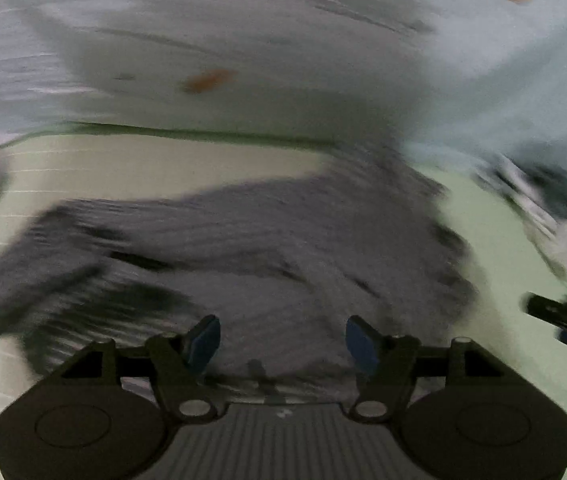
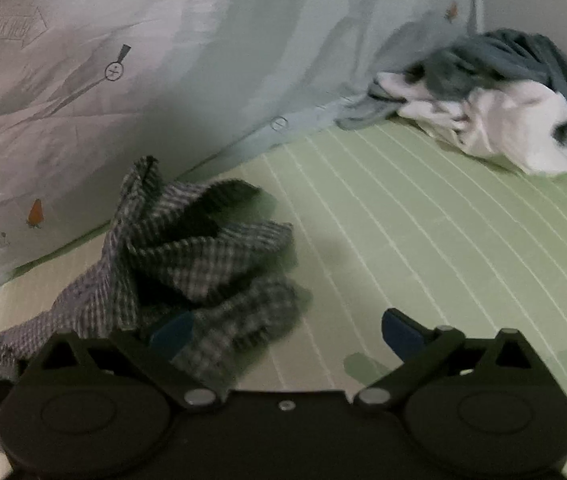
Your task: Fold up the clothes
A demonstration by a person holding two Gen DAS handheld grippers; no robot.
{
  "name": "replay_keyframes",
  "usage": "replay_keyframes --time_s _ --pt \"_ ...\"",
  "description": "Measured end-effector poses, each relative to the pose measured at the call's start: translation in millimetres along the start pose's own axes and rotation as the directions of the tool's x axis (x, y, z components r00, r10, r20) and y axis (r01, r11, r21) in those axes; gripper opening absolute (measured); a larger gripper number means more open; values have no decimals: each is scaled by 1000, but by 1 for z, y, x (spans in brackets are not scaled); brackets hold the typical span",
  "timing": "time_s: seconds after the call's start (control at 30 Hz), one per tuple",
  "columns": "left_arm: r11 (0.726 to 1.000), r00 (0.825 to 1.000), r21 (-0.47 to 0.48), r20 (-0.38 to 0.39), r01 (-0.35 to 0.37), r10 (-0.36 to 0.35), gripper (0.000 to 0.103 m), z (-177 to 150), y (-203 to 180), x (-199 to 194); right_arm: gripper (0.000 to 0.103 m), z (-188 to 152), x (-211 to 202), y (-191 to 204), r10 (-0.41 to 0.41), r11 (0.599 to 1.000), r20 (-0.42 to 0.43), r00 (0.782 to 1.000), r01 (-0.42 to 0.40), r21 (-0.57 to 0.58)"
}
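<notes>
Item one: your left gripper (image 1: 282,344), jaws spread, nothing pinched, hanging over the checked garment (image 2: 187,256), which is badly blurred in its view. Item two: that garment, crumpled in a heap on the green striped mattress (image 2: 423,220), near its far edge against the pale printed quilt (image 2: 131,60). Item three: your right gripper (image 2: 287,334), jaws spread wide, its left pad partly behind the cloth, no grip visible. Item four: a grey and white clothes pile (image 2: 495,100) at the mattress's far right corner
</notes>
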State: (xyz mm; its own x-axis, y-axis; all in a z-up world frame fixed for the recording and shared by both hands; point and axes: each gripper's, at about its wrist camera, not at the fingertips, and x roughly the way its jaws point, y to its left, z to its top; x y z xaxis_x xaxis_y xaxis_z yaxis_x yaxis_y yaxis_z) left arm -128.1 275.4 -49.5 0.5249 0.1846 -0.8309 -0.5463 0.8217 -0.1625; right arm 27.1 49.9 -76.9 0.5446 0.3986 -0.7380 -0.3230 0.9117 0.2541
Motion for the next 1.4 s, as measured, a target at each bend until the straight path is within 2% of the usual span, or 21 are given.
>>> replay_keyframes --time_s 0.07,0.23,0.4,0.47,0.53,0.57,0.63,0.73,0.8,0.83,0.93,1.0,1.07,1.1,1.13,1.17,1.2,1.23,1.37,1.4 --pt "999 999 36 -28 33 -32 71 -9 -22 4 102 -5 -5 -10 -1 1000 -8 1000 1 1" --pt "993 995 95 -83 67 -59 71 -32 -62 16 102 -15 -15 -33 -2 1000 -25 1000 2 -8" --pt "997 991 47 -127 58 -52 70 -48 -81 36 102 -20 -17 -59 -13 1000 -60 998 12 -23" --pt "999 989 24 -143 26 -22 56 -51 -84 48 102 -19 -15 -69 -20 1000 -74 997 18 -24" --pt "1000 987 -1 -163 -7 7 7 -51 -82 54 102 -16 -13 -78 -26 999 -81 996 25 -23" --pt "1000 986 -18 -164 -22 19 2 -50 -79 54 102 -14 -12 -81 -28 999 -81 996 26 -21" --pt "996 991 -54 -120 -70 63 1 -44 -67 45 102 -10 -7 -84 -32 999 -83 996 30 -19" --pt "979 981 -53 -14 -195 195 1 -29 -44 17 102 -6 0 -85 -31 999 -85 996 29 -19" --pt "958 958 -85 66 -273 279 1 -12 -17 -7 102 -4 7 -79 -30 999 -87 996 28 -20" --pt "944 940 -110 107 -312 324 1 -2 0 -20 102 -3 11 -75 -27 999 -89 996 25 -20" --pt "893 874 -200 206 -403 440 1 27 54 -55 102 -5 18 -53 -12 1000 -84 996 10 -24" --pt "855 828 -288 250 -430 501 1 44 97 -72 102 -6 22 -39 -2 1000 -82 997 -1 -26" --pt "792 765 -390 266 -470 586 3 54 141 -87 102 -11 26 -21 6 1000 -84 996 -9 -29" --pt "760 735 -427 266 -490 624 11 56 159 -93 102 -14 28 -12 10 999 -86 996 -13 -30" --pt "735 714 -447 258 -509 651 25 57 175 -95 102 -17 31 -3 14 999 -92 996 -17 -32" --pt "713 696 -463 247 -526 674 34 58 190 -96 102 -21 34 6 18 999 -98 995 -21 -34" --pt "702 690 -473 238 -533 684 53 58 202 -96 102 -24 38 15 21 999 -105 994 -25 -36" --pt "711 703 -468 233 -525 672 65 56 210 -93 102 -28 42 25 28 999 -117 993 -33 -39" --pt "781 782 -405 211 -476 586 69 43 224 -69 102 -42 59 59 97 995 -175 980 -102 -20" --pt "796 800 -387 201 -466 566 72 38 223 -63 102 -45 63 67 121 992 -191 974 -125 -9"
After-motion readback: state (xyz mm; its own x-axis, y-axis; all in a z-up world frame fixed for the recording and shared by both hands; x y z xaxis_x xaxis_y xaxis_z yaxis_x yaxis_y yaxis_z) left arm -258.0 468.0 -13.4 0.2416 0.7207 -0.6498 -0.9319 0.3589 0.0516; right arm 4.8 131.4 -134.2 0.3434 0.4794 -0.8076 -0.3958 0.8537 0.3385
